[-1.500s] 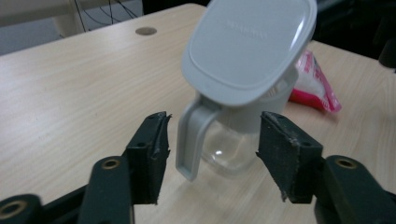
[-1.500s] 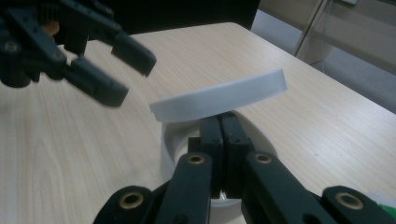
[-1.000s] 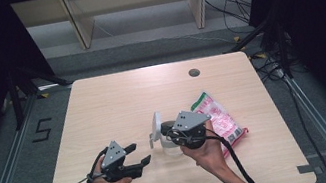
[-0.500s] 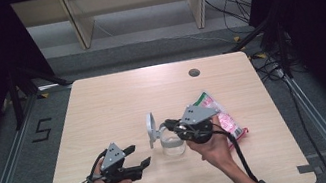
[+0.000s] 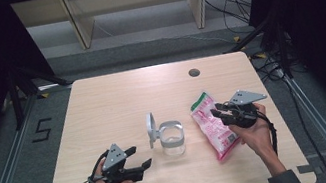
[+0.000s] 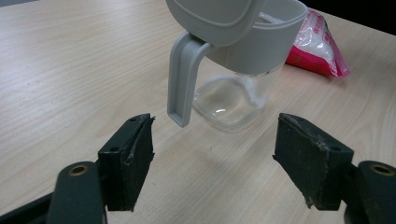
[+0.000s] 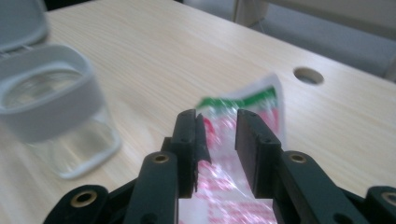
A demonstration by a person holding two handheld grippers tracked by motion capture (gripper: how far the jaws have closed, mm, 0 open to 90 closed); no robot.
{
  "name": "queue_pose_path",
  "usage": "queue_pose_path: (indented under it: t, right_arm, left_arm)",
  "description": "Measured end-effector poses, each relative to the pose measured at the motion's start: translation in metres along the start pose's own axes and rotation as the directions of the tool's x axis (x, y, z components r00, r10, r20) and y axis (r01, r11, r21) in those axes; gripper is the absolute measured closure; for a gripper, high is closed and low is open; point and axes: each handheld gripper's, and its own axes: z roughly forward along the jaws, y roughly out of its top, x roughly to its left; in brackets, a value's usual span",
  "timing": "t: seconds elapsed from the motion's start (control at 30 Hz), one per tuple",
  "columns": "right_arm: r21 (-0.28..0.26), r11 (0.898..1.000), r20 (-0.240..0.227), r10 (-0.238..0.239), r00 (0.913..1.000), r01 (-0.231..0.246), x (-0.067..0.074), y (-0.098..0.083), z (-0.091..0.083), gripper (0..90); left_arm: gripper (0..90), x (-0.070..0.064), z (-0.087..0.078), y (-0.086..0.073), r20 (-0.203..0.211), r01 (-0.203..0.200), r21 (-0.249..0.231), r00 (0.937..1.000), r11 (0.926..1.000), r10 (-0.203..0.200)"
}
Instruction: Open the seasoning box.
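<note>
A clear jar (image 5: 172, 139) with a grey collar stands at the table's middle, and its grey lid (image 5: 151, 129) is swung open on the left side. A pink and red bag (image 5: 213, 126) lies flat to its right. My right gripper (image 5: 216, 111) hovers over the bag's upper part. Its jaws have just been opening and stand a little apart, with the bag (image 7: 261, 100) showing through the gap and no pad pressing on it. My left gripper (image 5: 141, 156) is open near the front left, pointing at the jar (image 6: 252, 46), empty (image 6: 215, 123).
The wooden table (image 5: 112, 105) has a round cable hole (image 5: 193, 72) at its back right. Shelving legs and cables stand on the floor beyond the far edge. Bare tabletop stretches to the left of and behind the jar.
My right gripper has left the jar and moved right to the bag, with its jaws parting. The lid now stands open. The left hand has stayed put.
</note>
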Motion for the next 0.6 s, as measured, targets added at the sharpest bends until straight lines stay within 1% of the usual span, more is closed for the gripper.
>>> queue_pose_path:
  t: [0.03,0.07,0.1,0.13,0.17,0.2,0.23,0.27,0.33,0.37,0.4,0.43,0.47,0.5,0.53,0.57,0.6]
  right_arm:
    - [-0.001,1.0,0.012,-0.012,0.9999,0.012,-0.007,-0.003,0.002,68.4]
    - [0.021,1.0,0.026,0.015,0.9996,-0.015,-0.01,-0.007,0.002,67.5]
    - [0.026,1.0,0.027,0.015,0.9995,-0.016,-0.014,-0.009,0.003,66.7]
    - [0.027,0.999,0.036,0.016,0.9992,-0.017,-0.018,-0.011,0.004,66.1]
    - [0.052,0.997,0.031,0.062,0.9976,-0.063,-0.018,-0.013,0.004,65.0]
    - [0.045,0.997,0.042,0.057,0.9975,-0.059,-0.021,-0.015,0.006,64.3]
    - [0.045,0.997,0.042,0.057,0.9975,-0.059,-0.021,-0.015,0.006,64.3]
    - [0.065,0.996,0.044,0.056,0.9974,-0.059,-0.028,-0.016,0.01,62.6]
    - [0.078,0.993,0.039,0.083,0.9958,-0.086,-0.031,-0.019,0.014,61.4]
    - [0.086,0.992,0.026,0.088,0.9958,-0.09,-0.032,-0.019,0.016,60.7]
    - [0.092,0.991,0.038,0.092,0.995,-0.096,-0.034,-0.02,0.018,60.6]
    - [0.092,0.99,0.031,0.102,0.9943,-0.104,-0.035,-0.021,0.02,60.2]
    - [0.092,0.99,0.031,0.102,0.9943,-0.104,-0.035,-0.021,0.02,60.2]
    - [0.11,0.984,0.035,0.138,0.9899,-0.141,-0.036,-0.023,0.026,59.4]
    - [0.106,0.987,0.027,0.119,0.9925,-0.121,-0.039,-0.024,0.028,59.2]
    - [0.11,0.986,0.045,0.124,0.9912,-0.128,-0.04,-0.025,0.03,58.9]
    - [0.108,0.985,0.044,0.129,0.9906,-0.134,-0.042,-0.025,0.032,58.8]
  left_arm:
    - [27.5,0.0,0.0,0.0,-0.002,-0.005,0.002,1.0,1.0,0.005]
    - [27.5,0.0,0.0,0.0,0.005,-0.006,0.002,1.0,1.0,0.006]
    - [27.5,0.001,0.0,0.0,0.004,-0.037,0.006,0.9993,0.9993,0.037]
    - [27.4,0.002,0.0,0.0,0.005,-0.04,0.009,0.9992,0.9991,0.04]
    - [27.4,0.0,0.001,-0.001,0.003,0.0,0.006,1.0,1.0,0.0]
    - [27.3,0.002,0.001,-0.001,0.002,-0.032,0.012,0.9995,0.9994,0.032]
    - [27.2,0.002,0.001,-0.001,0.002,-0.032,0.012,0.9995,0.9994,0.032]
    - [27.2,0.002,0.002,-0.001,0.003,-0.034,0.016,0.9994,0.9993,0.034]
    - [27.1,0.002,0.003,-0.002,0.007,0.0,0.018,1.0,0.9998,0.0]
    - [27.1,0.002,0.003,-0.003,0.006,-0.001,0.019,1.0,0.9998,0.0]
    - [27.0,0.002,0.003,-0.003,0.008,-0.007,0.018,0.9999,0.9998,0.007]
    - [27.1,0.002,0.003,-0.003,0.008,-0.007,0.018,0.9999,0.9998,0.007]
    - [27.1,0.003,0.003,-0.003,0.011,-0.024,0.018,0.9997,0.9996,0.023]
    - [27.0,0.003,0.003,-0.002,0.01,-0.021,0.021,0.9997,0.9995,0.021]
    - [27.0,0.003,0.003,-0.002,0.011,-0.023,0.022,0.9997,0.9995,0.023]
    - [27.0,0.003,0.003,-0.002,0.009,-0.02,0.021,0.9998,0.9996,0.02]
    - [26.9,0.003,0.003,-0.003,0.015,-0.01,0.009,0.9998,0.9999,0.01]
